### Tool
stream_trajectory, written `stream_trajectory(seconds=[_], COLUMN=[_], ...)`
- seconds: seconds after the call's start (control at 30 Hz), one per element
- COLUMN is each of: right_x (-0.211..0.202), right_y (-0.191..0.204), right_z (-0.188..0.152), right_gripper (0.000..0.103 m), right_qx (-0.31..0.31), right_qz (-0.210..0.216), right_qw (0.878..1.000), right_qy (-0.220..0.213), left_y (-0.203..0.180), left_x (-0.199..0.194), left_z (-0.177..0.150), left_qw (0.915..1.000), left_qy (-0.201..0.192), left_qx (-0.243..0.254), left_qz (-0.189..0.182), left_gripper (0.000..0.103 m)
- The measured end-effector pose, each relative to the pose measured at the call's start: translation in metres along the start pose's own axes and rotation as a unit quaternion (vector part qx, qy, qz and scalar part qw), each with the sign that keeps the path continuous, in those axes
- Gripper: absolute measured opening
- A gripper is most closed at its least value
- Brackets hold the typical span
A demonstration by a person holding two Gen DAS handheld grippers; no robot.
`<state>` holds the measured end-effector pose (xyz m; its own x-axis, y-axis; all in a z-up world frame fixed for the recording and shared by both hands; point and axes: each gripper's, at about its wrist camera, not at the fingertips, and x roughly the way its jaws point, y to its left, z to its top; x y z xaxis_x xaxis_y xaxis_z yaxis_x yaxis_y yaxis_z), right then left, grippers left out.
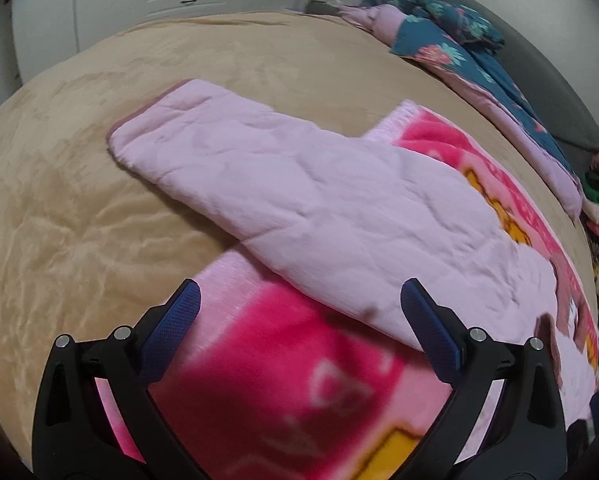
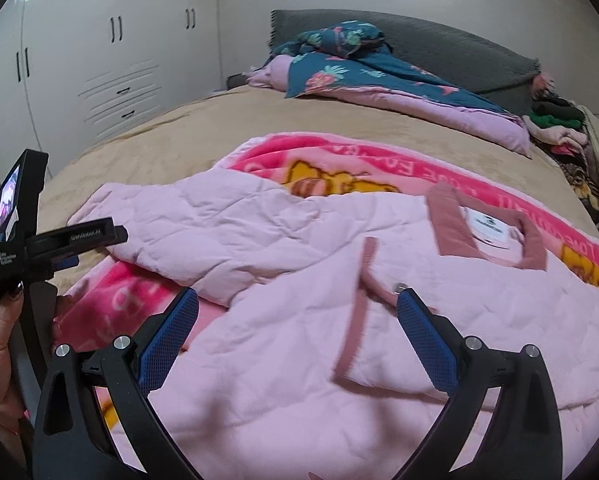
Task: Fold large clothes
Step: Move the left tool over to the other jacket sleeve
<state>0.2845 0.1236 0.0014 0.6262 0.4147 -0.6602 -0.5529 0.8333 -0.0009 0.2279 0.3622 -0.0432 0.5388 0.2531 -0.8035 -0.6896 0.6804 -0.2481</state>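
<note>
The pink quilted jacket (image 2: 283,320) lies front-up on a pink printed blanket (image 1: 283,364) spread over the tan bed (image 1: 79,200); its sleeve (image 1: 235,152) is flung out sideways, so the fold looks barely begun. Both the left gripper (image 1: 299,328) and right gripper (image 2: 297,324) hover spread wide, holding nothing; next, I judge, the sleeve cuff must be pinched and carried across the chest. The bed beyond the cuff is bare; the floral quilt (image 2: 379,76) lies well apart.
</note>
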Motion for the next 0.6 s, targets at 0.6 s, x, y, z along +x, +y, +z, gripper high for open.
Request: stream_trajectory(seconds=[0.6], right_x=[0.056], right_y=[0.048], right_z=[0.011], right_gripper=[0.099], right_qx=[-0.055], right_qz=[0.035], right_qw=[0.997], right_qy=[0.034], left_y=[0.063], left_x=[0.046], left_z=[0.024], left_qw=[0.9941], left_qy=[0.002], left_qx=[-0.109], left_qz=[0.000], left_gripper=[0.094])
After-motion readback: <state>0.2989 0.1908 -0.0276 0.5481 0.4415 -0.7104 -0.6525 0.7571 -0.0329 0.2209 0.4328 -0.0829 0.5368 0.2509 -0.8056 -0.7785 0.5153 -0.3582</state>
